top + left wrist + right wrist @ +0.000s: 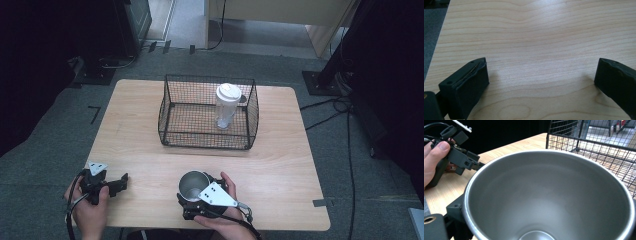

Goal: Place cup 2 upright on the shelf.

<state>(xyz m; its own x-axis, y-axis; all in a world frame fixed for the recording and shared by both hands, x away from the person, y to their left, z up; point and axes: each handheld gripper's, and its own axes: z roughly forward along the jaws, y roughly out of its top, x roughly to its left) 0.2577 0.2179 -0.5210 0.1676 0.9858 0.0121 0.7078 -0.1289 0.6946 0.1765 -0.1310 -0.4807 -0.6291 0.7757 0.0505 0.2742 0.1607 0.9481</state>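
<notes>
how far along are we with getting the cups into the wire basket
About halfway. Done: the lidded clear tumbler stands inside the wire basket. In hand: the right tongs sit around the open steel cup at the table's near edge. Left: carrying that cup into the basket. The left tongs rest open.

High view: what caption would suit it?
Right hand-held gripper around a steel cup; lidded tumbler waits in the wire basket.

The counter [280, 165] is pale wood with wavy grain. At its 12 o'clock sits a black wire-mesh basket [172, 112] holding a clear tumbler [226, 111] with a white lid. At 6 o'clock the cup [192, 184] is dull silver steel. Both grippers are black, with grey plates.
</notes>
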